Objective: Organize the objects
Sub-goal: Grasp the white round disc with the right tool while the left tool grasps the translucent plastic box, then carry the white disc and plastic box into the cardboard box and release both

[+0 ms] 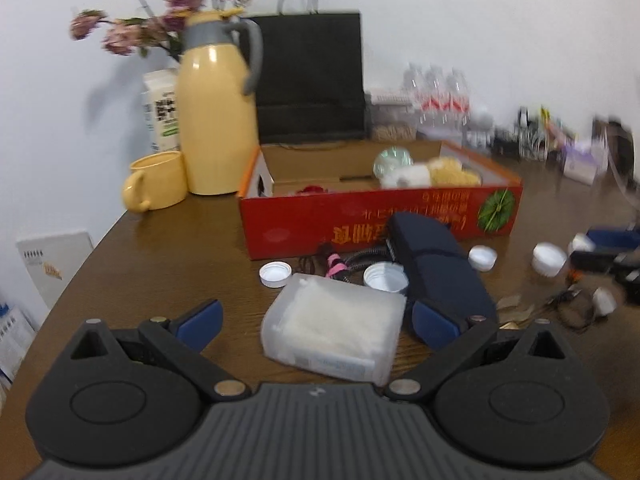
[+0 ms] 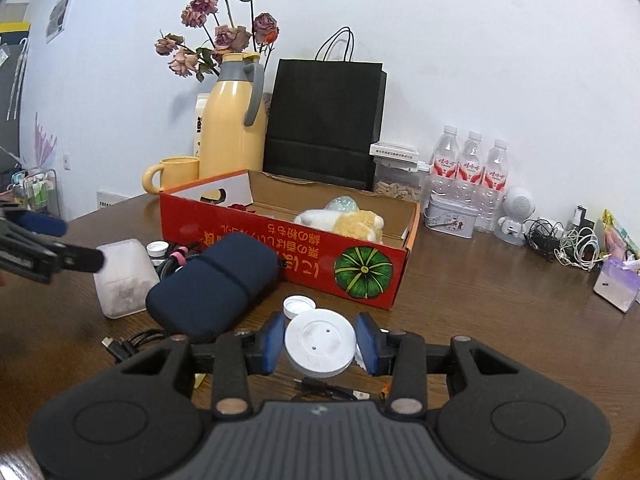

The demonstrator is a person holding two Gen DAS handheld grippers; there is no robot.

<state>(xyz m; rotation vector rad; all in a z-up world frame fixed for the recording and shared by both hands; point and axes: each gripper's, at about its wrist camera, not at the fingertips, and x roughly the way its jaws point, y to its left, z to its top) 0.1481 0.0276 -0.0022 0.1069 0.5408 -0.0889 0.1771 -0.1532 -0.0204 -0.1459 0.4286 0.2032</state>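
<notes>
Clamped between the blue pads of our right gripper we see a white round lid, held just above the wooden table in front of the red cardboard box. Our left gripper stands wide, its pads on either side of a frosted plastic container without touching it; that container lies in front of the box too, beside a navy zip pouch. On the box's front we read upside-down red-and-gold Asian characters that we cannot make out fully, next to a printed green pumpkin. Inside the box lie a yellow-and-white plush thing, a shiny greenish ball and something red. Against the box's front sit small white bottle caps and a tangle of black cable with a pink tie. Behind the box stand a yellow thermos jug, a yellow mug, dried roses and a black paper bag. To the right of the box we find three water bottles with red labels, their writing too small to read, a small tin, a white robot-shaped figure and coiled chargers.
</notes>
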